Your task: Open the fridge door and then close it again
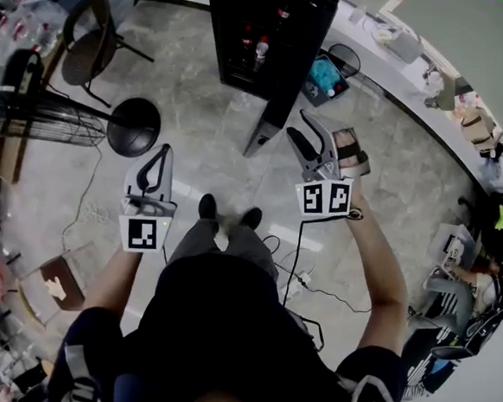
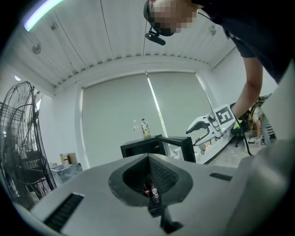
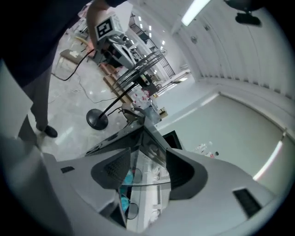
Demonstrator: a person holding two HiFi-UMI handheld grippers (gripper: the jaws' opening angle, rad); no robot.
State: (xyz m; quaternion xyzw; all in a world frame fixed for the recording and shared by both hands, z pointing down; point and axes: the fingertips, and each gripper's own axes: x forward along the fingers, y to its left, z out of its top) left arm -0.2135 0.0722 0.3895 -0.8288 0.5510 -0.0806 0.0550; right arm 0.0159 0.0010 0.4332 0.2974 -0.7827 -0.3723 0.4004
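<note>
- We face the black fridge (image 1: 309, 18) with its glass door (image 1: 269, 119) swung wide toward us.
- Our right gripper (image 1: 297, 124) hovers at the door's free edge, jaws apart and pressing on nothing.
- Our left gripper (image 1: 164, 150), jaws together and empty, hangs well apart from the door.
- We judge that a hasty shove could slam the door and topple the bottles, and a glancing jaw could skid off the glass.
- A few bottles (image 1: 261, 47) stand inside the fridge, and another bottle (image 2: 145, 128) sits on top.
- An open bin (image 1: 312, 95) just beside the fridge holds something teal (image 1: 322, 71).
</note>
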